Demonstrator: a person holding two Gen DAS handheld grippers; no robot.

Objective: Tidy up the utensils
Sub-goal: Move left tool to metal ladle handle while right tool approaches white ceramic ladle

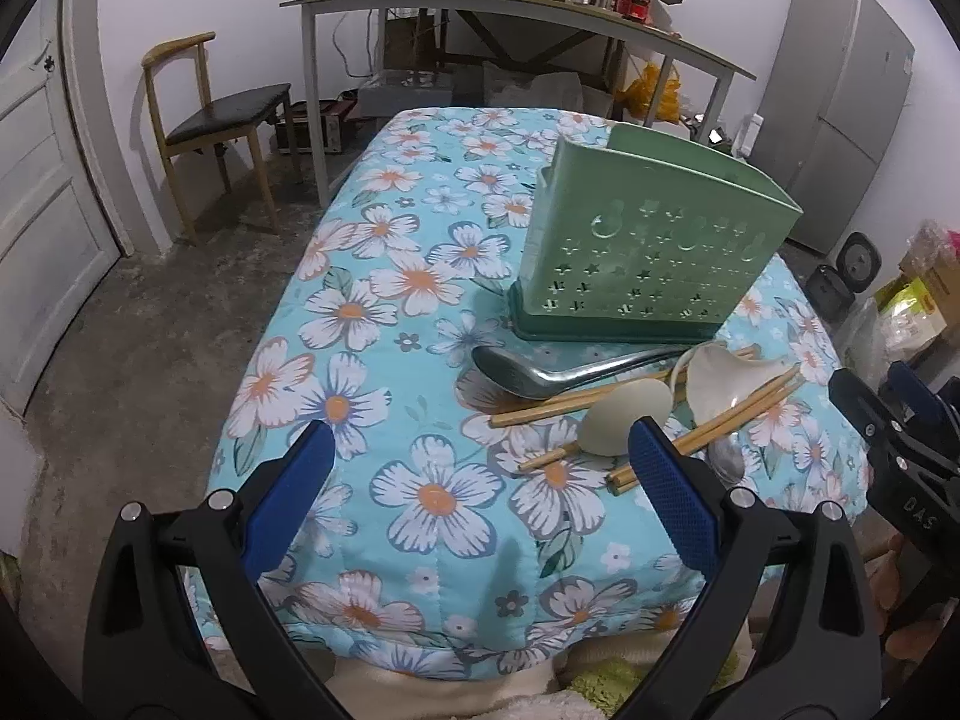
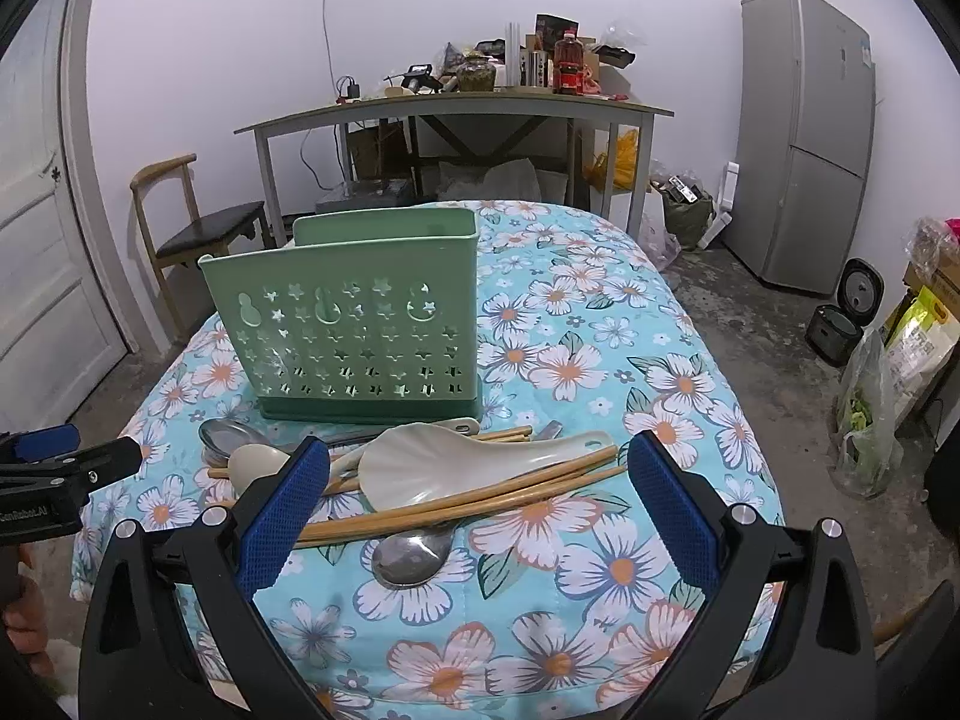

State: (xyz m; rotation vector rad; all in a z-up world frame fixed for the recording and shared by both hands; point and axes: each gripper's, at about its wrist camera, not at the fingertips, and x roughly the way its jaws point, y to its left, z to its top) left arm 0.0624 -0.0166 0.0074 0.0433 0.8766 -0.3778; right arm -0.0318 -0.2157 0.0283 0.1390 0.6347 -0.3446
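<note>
A pale green perforated plastic utensil holder (image 2: pixel 354 324) is standing upright on a table draped in a turquoise quilted cloth printed with white flowers (image 2: pixel 600 372), sitting toward ten o'clock of the cloth in the right wrist view. Just in front of it, at its six o'clock, a heap of utensils is lying on the cloth: a cream scalloped plastic rice paddle (image 2: pixel 456 462) is resting across several bamboo chopsticks (image 2: pixel 480 498), a small cream plastic spoon (image 2: pixel 258 462) is lying at the paddle's nine o'clock, a steel ladle (image 1: pixel 540 375) is lying closest to the holder's base, and a polished steel spoon (image 2: pixel 411 558) is poking out at the heap's six o'clock. The right gripper (image 2: pixel 477 501) is hovering over the heap with its blue-padded jaws spread wide, gripping nothing. The left gripper (image 1: pixel 480 480) is hanging at the heap's nine o'clock, jaws likewise spread and empty. Beyond the table, a wooden chair with a dark seat (image 1: pixel 210 102), a cluttered grey desk (image 2: pixel 456 108) and a silver refrigerator (image 2: pixel 804 138) are standing against the wall.
</note>
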